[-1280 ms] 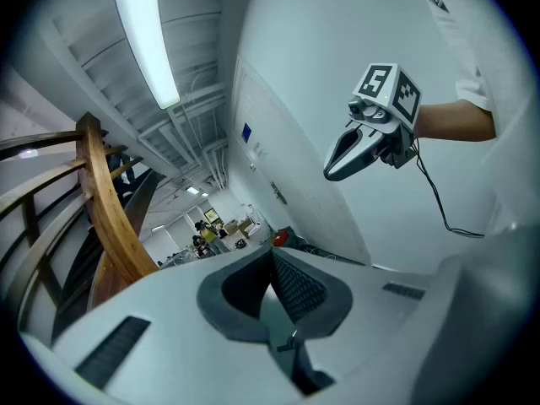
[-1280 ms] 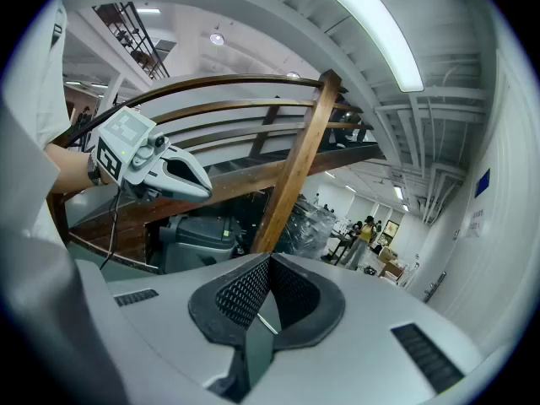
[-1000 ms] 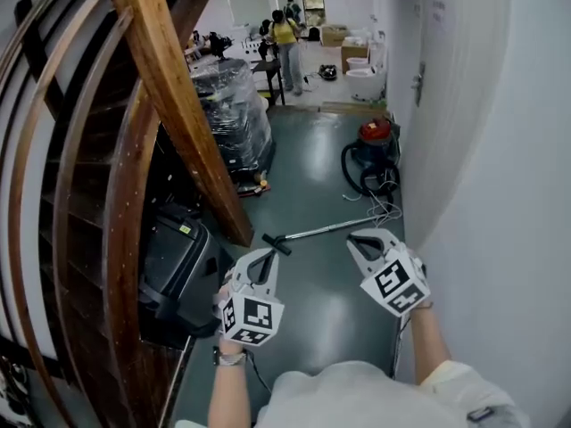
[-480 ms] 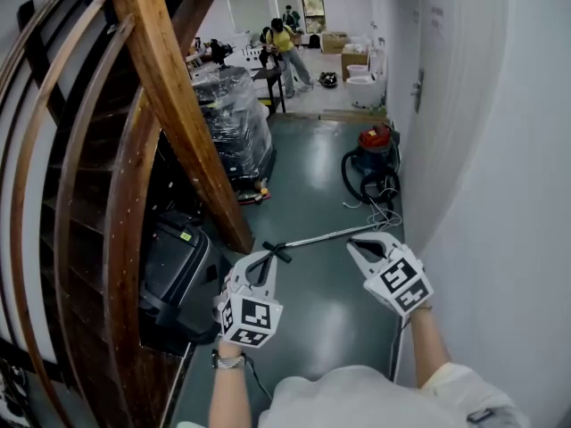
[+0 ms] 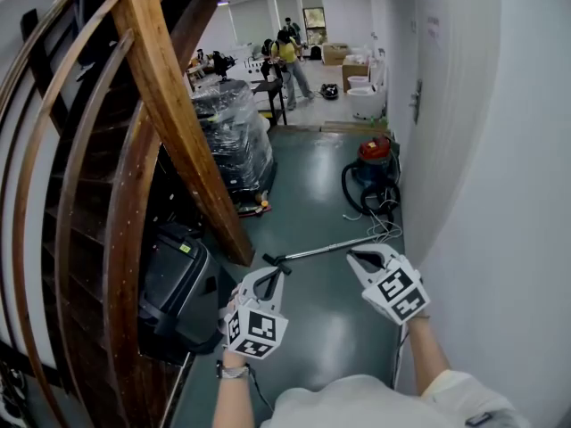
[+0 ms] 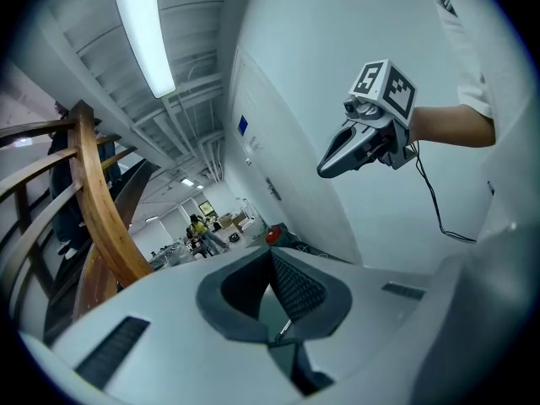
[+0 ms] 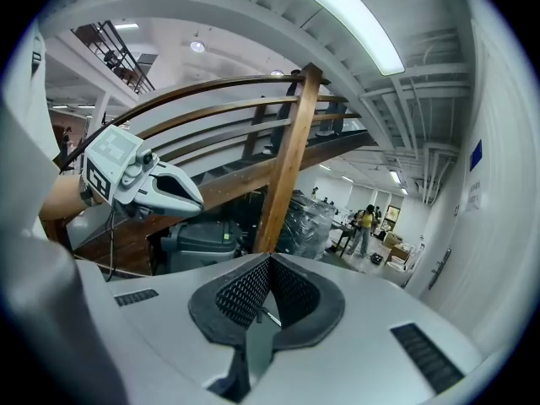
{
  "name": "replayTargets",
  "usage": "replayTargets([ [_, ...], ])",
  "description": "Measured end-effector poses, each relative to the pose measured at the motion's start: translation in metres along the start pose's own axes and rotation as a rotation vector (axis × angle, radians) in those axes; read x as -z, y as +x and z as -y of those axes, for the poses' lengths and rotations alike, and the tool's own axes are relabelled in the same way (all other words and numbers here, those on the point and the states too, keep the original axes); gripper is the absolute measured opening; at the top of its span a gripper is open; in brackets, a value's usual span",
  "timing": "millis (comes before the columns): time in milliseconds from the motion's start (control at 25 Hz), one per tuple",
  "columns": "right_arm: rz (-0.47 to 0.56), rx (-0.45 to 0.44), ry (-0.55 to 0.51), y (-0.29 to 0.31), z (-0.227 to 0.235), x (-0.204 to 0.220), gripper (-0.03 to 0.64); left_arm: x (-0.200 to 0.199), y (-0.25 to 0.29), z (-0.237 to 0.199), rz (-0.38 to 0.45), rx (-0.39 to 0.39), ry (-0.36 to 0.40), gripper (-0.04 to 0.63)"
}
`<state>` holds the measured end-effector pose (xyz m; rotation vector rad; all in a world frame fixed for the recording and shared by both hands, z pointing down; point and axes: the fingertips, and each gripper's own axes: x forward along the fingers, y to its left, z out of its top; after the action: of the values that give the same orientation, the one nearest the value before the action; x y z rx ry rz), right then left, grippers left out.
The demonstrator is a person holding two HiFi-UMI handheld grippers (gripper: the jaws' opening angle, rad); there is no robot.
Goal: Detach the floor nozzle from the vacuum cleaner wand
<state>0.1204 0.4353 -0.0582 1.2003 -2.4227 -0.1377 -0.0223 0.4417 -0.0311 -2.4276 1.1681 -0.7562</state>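
Observation:
The vacuum wand lies on the green floor, a thin metal tube with the small black floor nozzle at its left end. Its right end runs toward the cables by the wall. My left gripper hovers shut just in front of the nozzle, with nothing held. My right gripper is shut and empty too, close above the wand's right part. In the left gripper view my own jaws meet tip to tip, and the right gripper shows up high. The right gripper view shows closed jaws and the left gripper.
A red canister vacuum with a black hose stands by the white wall on the right. A wooden staircase, a black bin and a plastic-wrapped stack crowd the left. People stand far down the room.
The left gripper has shifted a little, lower in the picture, and stays near the nozzle. The right gripper has rolled slightly. Both jaws stay shut.

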Motion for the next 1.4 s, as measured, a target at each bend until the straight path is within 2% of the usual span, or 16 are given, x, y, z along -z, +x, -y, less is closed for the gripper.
replayTargets([
  [240,0.010,-0.007,-0.056,-0.005,0.010,0.007,0.029,-0.006,0.008,0.003,-0.009,-0.023,-0.031,-0.006],
  [440,0.038,-0.041,-0.028,-0.012,0.019,0.015,0.029,-0.009,0.013,0.006,-0.024,-0.051,-0.104,-0.005],
  [600,0.044,-0.057,-0.040,-0.018,0.029,0.019,0.030,-0.010,0.017,0.016,-0.044,-0.058,-0.127,-0.005],
  [760,0.049,-0.067,-0.004,-0.013,0.034,0.025,0.030,-0.008,0.026,0.024,-0.055,-0.039,-0.127,-0.005],
  [960,0.068,-0.121,0.065,-0.001,0.039,0.030,0.029,-0.006,0.046,0.021,-0.051,-0.025,-0.128,-0.005],
  [1080,0.077,-0.144,0.089,0.013,0.049,0.032,0.029,0.000,0.065,0.012,-0.048,-0.015,-0.132,-0.005],
  [1400,0.046,-0.106,0.081,0.097,0.103,0.025,0.029,0.020,0.145,-0.056,-0.027,0.009,-0.133,-0.005],
])
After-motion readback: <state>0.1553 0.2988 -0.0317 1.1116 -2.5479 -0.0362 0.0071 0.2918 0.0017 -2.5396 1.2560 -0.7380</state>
